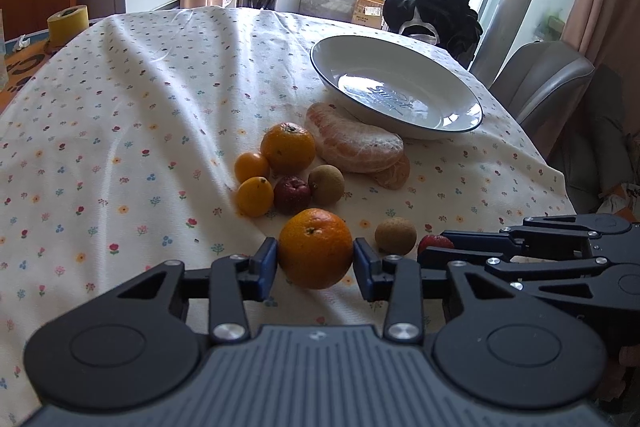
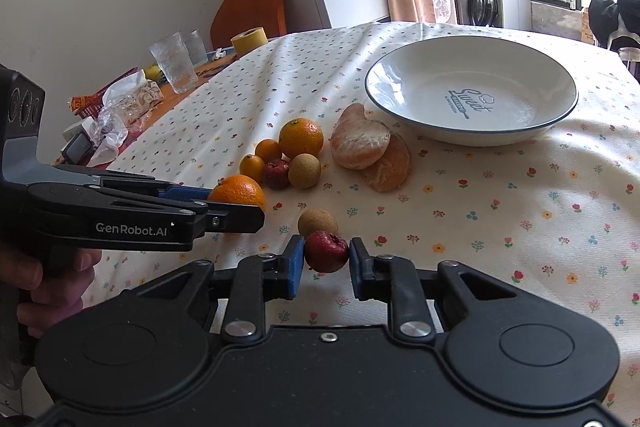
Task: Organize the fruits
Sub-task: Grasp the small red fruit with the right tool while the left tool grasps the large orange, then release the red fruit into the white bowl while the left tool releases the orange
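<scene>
Your left claw [image 1: 315, 259] has its blue pads closed against both sides of a round, dimpled orange [image 1: 315, 247], near the front of the table [image 1: 120, 107], which is draped in a wrinkled floral cloth. Your right claw [image 2: 326, 259] brackets a small dark-red fruit [image 2: 326, 251] with a puckered crown; the left pad touches it, while whether the right pad makes contact cannot be told. A rough tan round fruit [image 2: 317, 222] sits just behind it. Farther back lie a second orange [image 2: 301, 137], two smooth small yellow-orange fruits [image 2: 252, 165], another red fruit [image 2: 276, 174] and a tan one [image 2: 305, 170], clustered together. Two peeled, pithy citrus pieces [image 2: 360, 139] lie overlapped beside the glossy white bowl [image 2: 404, 115], dark-rimmed with "Sweet" printed inside.
</scene>
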A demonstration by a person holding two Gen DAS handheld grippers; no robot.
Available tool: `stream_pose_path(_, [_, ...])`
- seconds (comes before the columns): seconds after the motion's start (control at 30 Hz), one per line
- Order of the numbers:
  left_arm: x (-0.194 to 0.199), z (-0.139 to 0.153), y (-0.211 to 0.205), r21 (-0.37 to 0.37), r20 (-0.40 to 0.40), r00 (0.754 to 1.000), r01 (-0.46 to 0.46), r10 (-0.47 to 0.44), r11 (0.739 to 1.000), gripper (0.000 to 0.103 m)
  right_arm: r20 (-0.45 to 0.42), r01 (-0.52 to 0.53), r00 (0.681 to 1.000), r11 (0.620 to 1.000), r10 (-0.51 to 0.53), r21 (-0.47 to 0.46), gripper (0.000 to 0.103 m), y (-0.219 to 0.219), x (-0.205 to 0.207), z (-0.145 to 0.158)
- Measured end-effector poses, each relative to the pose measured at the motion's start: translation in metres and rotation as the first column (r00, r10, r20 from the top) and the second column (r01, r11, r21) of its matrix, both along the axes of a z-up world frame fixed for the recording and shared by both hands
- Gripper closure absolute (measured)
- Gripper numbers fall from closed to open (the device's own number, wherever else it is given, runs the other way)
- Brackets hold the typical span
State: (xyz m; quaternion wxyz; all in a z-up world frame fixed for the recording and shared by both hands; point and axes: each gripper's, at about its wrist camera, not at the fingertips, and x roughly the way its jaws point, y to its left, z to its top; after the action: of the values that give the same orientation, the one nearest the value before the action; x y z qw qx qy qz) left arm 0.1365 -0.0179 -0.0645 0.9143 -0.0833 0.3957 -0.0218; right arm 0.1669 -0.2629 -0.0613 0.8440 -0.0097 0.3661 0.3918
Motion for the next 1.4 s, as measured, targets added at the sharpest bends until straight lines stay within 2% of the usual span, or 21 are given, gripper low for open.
stream_pose_path(0.33, [0.002, 0.016, 0.008, 0.023, 0.042, 0.999, -0.018, 0.017, 1.000, 0.064, 0.045, 0.042, 0.998, 0.999, -0.042, 0.006, 0.080, -0.005, 0.010, 0.013])
stream_pose_path(0.9, [0.039, 0.050, -0.008, 0.065, 0.108, 0.992, 0.063, -0.070, 0.996, 0.064, 0.112, 0.168, 0.979, 0.985, -0.172, 0.049, 0.080, -0.031, 0.041, 0.036])
stream_pose_path(1.4, [0.081, 0.055, -0.018, 0.071, 0.105, 0.990, 0.086, -0.093, 0.994, 0.064, 0.112, 0.241, 0.963, 0.969, -0.246, 0.055, 0.081, -0.033, 0.074, 0.032])
